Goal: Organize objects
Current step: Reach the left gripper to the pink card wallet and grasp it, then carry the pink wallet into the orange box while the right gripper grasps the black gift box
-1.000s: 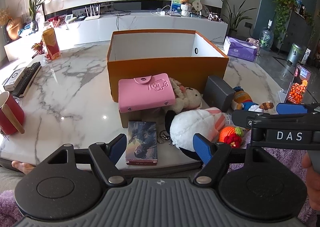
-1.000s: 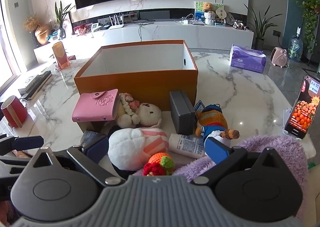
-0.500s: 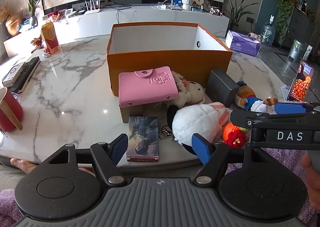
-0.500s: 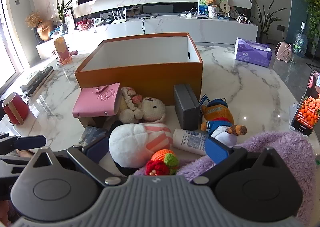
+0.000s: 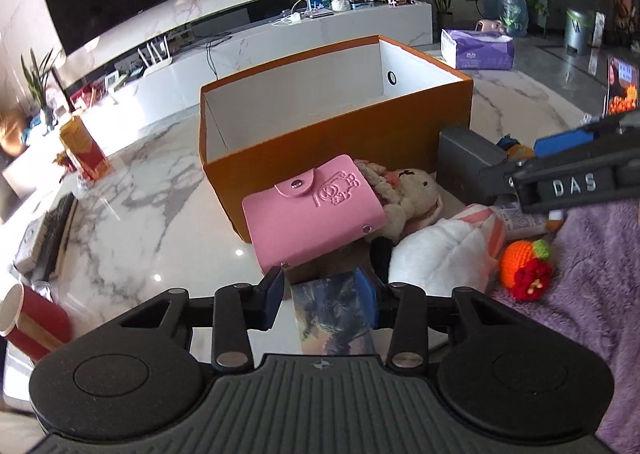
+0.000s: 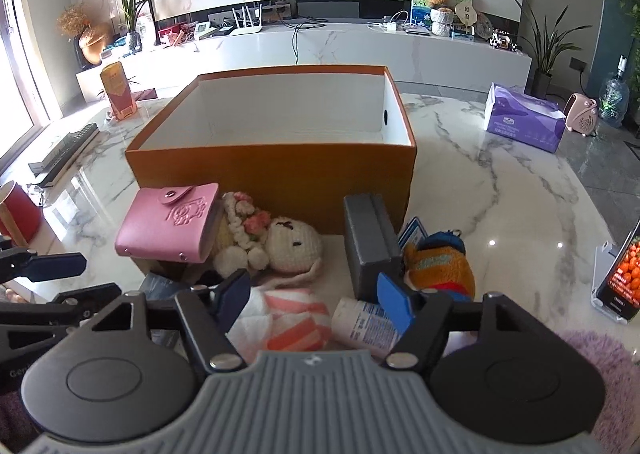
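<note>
On the left gripper (image 5: 320,298): narrowed from a wide spread a second ago to a part-open gap bracketing the picture-printed card box (image 5: 332,318), right pad against its edge, left pad just short of it, so not yet clamped. Pushed forward too, closer to the orange box (image 5: 340,150). On the right gripper (image 6: 313,300): spread wide, holding nothing, likewise advanced toward the orange box and now hovering over the white striped plush (image 6: 296,318) and the white bottle (image 6: 364,324). Card box lying flat in front of the orange box's near-left corner, just nearer than the pink wallet (image 5: 316,210). Grey case (image 6: 370,238) standing against the orange box's near-right corner. Orange box empty as far as can be seen. Judged: first pick under way, with closing fully on the card box, lifting it and carrying it over the near wall to follow.
</note>
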